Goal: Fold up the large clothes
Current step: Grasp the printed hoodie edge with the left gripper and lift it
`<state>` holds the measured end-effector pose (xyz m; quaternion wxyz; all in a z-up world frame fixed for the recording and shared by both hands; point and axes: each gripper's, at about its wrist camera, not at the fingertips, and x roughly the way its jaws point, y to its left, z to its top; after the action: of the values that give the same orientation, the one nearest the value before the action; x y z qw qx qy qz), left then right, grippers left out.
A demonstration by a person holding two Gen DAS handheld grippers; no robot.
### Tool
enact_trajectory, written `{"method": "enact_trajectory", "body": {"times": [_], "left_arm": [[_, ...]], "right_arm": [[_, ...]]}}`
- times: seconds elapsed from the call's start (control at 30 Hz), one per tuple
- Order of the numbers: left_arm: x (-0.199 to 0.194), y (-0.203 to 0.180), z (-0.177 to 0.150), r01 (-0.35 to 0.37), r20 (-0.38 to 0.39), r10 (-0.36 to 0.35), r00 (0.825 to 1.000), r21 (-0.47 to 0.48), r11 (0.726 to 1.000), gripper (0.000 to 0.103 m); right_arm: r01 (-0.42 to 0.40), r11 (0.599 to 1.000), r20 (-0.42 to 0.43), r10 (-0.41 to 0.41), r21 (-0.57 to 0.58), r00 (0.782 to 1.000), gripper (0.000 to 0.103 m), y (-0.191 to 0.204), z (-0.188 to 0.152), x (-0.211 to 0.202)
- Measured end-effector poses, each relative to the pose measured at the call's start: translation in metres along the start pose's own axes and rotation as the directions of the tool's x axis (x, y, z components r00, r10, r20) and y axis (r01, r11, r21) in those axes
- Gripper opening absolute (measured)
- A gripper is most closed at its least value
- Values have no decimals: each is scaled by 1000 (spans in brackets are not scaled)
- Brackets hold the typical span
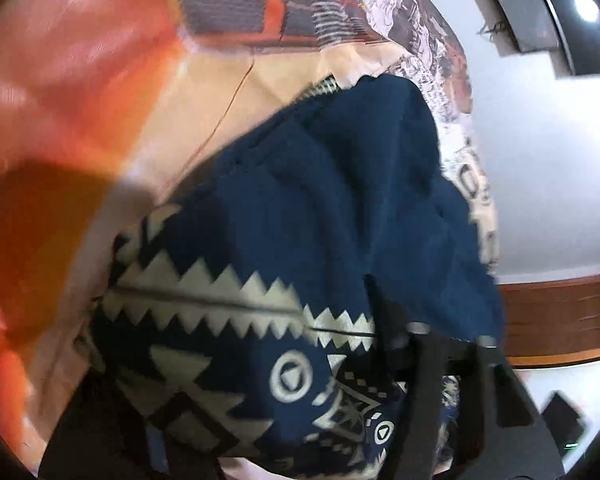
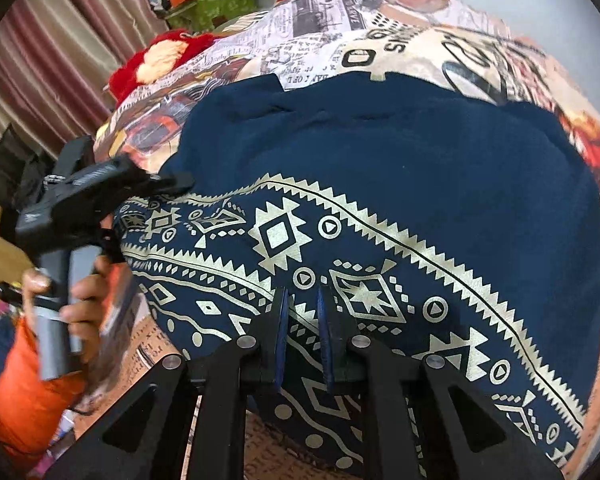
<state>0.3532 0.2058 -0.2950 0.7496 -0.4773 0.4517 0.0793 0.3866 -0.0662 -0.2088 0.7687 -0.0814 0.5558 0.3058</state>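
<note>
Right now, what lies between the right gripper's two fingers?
In the right wrist view, the right gripper has a fold of the navy patterned garment running up between its fingers; nothing else lies in that narrow gap.

The cream, brown and orange newspaper-collage printed bed sheet is carrying nearly all the lettering, shown upside down in the right wrist view. One small line seems to be reading "BAY 2 OFD". Beside it a large black "O" is showing, and big black script letters, too cut off to read. The remaining fine print is blurring out.
</note>
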Motion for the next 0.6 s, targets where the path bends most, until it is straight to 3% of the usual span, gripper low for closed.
{"method": "enact_trajectory", "body": {"times": [0.1, 0.2, 0.33, 0.43, 0.5, 0.6], "left_arm": [[-6, -14, -1, -34, 57, 31, 998, 60, 998, 29], [-24, -35, -2, -42, 116, 25, 993, 141, 989, 22], [-58, -70, -10, -59, 209, 1, 978, 272, 961, 21], [-84, -104, -21, -92, 282, -23, 959, 389, 917, 21], [-91, -123, -29, -110, 306, -36, 951, 448, 887, 21], [-87, -142, -41, -101, 272, -47, 961, 504, 858, 20]], "right_arm": [[-24, 999, -1, 24, 31, 1000, 11, -3, 0, 0], [-14, 999, -10, 15, 36, 1000, 11, -1, 0, 0], [1, 998, -19, 0, 69, 1000, 11, 5, 11, -9], [-82, 984, 101, 66, 157, 993, 11, 5, 19, -24], [-105, 974, 130, 80, 200, 988, 11, 4, 21, -21], [-159, 950, 80, 143, 270, 987, 11, -1, 17, 7]]}}
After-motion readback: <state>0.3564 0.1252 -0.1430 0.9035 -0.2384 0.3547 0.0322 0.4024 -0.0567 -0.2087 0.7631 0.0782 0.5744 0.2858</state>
